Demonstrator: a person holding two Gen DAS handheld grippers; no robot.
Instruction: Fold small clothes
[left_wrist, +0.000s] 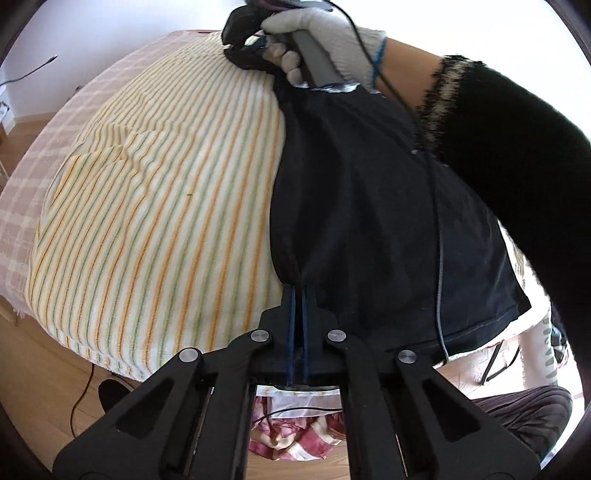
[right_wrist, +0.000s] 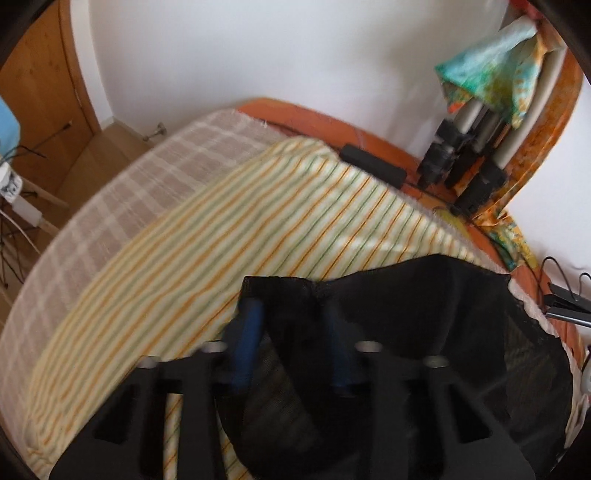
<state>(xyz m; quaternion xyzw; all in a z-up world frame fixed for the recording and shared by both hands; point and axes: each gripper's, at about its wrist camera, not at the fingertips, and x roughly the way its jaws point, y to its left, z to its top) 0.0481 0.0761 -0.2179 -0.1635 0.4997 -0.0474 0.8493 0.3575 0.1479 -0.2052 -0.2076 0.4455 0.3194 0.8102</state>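
Dark garment (left_wrist: 369, 206) lies on the striped towel (left_wrist: 159, 206) spread over the checked bed cover (right_wrist: 122, 192), toward the bed's right side. Left tool (left_wrist: 298, 291) clenched on the garment's near edge, fabric bunched between the fingers. Right tool (right_wrist: 291, 314), in a gloved hand (left_wrist: 314, 40), at the far edge: fabric draped over its blue pads (right_wrist: 248, 343), jaws part open, grip cannot be told.
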